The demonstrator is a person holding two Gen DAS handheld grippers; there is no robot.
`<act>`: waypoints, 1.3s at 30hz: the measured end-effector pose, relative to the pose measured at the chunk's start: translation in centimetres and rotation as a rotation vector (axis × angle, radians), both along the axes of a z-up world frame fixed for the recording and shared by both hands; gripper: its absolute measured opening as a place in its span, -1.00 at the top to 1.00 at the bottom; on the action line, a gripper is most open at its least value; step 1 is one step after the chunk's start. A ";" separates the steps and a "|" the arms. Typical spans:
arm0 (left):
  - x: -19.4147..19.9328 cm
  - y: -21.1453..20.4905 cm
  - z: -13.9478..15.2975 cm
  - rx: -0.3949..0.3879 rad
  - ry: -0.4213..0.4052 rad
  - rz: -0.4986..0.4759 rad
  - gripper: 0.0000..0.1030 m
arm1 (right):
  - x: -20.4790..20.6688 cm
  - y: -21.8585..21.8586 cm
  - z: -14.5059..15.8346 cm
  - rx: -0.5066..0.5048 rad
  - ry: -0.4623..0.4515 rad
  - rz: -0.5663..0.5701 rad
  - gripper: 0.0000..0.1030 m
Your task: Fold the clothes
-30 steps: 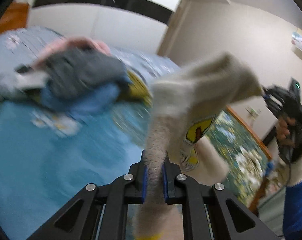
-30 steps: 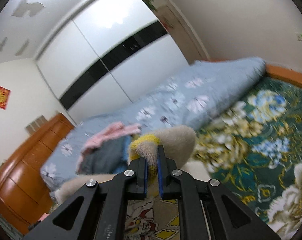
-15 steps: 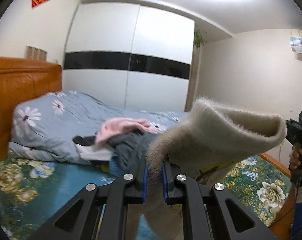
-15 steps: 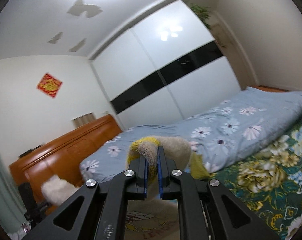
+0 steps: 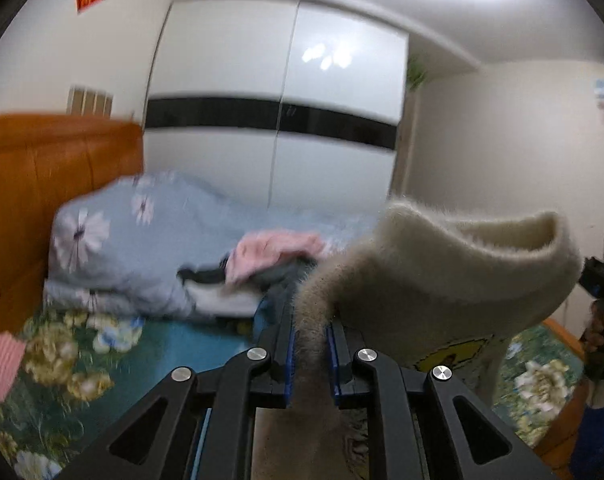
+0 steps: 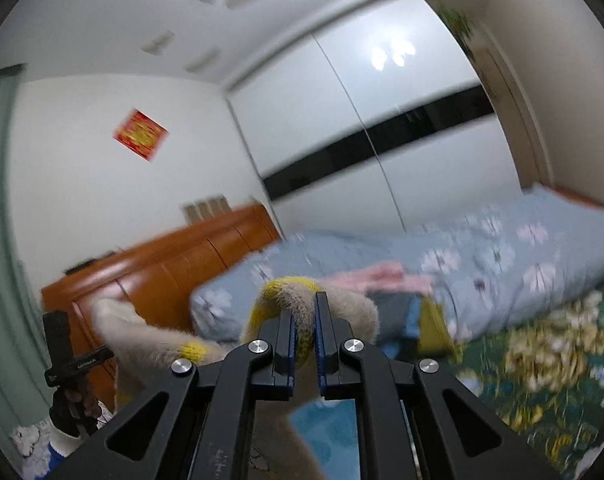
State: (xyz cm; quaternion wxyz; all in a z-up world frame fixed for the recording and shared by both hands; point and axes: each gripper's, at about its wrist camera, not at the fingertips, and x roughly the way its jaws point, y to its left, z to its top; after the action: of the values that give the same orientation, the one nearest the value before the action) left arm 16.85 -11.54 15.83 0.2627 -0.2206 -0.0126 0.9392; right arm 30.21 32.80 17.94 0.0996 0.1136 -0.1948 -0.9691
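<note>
A fuzzy cream sweater (image 5: 454,280) with yellow trim and a yellow print hangs in the air between both grippers above the bed. My left gripper (image 5: 309,344) is shut on a fold of its cream edge. My right gripper (image 6: 304,336) is shut on its yellow-striped edge (image 6: 273,300). The sweater's far end (image 6: 117,324) reaches toward the other hand at the left of the right wrist view. A pile of clothes, pink (image 5: 273,252) over grey and blue, lies on the bed behind.
A rolled light-blue floral quilt (image 5: 113,256) lies along the back of the bed. The green floral sheet (image 6: 550,364) covers the mattress. An orange wooden headboard (image 5: 41,184) stands left. A white wardrobe (image 5: 277,128) fills the far wall.
Both grippers have lifted and tilted up with the sweater, so the views swung from the bed surface to the wardrobe and walls. Both stay shut on it.
</note>
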 end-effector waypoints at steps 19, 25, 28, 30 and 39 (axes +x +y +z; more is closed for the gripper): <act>-20.1 8.6 -21.8 0.021 -0.389 0.023 0.65 | -17.9 7.5 -22.2 -0.235 -0.586 -0.290 0.84; -22.1 7.3 -23.6 0.166 -0.479 0.020 -0.10 | -20.4 6.8 -22.7 -0.206 -0.579 -0.304 0.76; -21.3 5.9 -24.1 0.221 -0.484 0.020 -0.25 | -21.1 6.2 -22.8 -0.175 -0.565 -0.296 0.60; -20.4 4.8 -23.9 0.233 -0.474 0.013 -0.29 | -21.0 5.8 -22.5 -0.165 -0.531 -0.286 0.36; -13.7 -1.8 -22.5 0.366 -0.453 0.059 -0.49 | -16.7 3.5 -20.3 -0.120 -0.409 -0.142 0.00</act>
State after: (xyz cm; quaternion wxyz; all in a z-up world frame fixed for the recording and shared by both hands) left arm 3.11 -13.38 -6.67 0.2612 -0.3731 -0.2465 0.8555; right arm 13.47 36.33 -2.39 -0.0037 0.2878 -0.2758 -0.9171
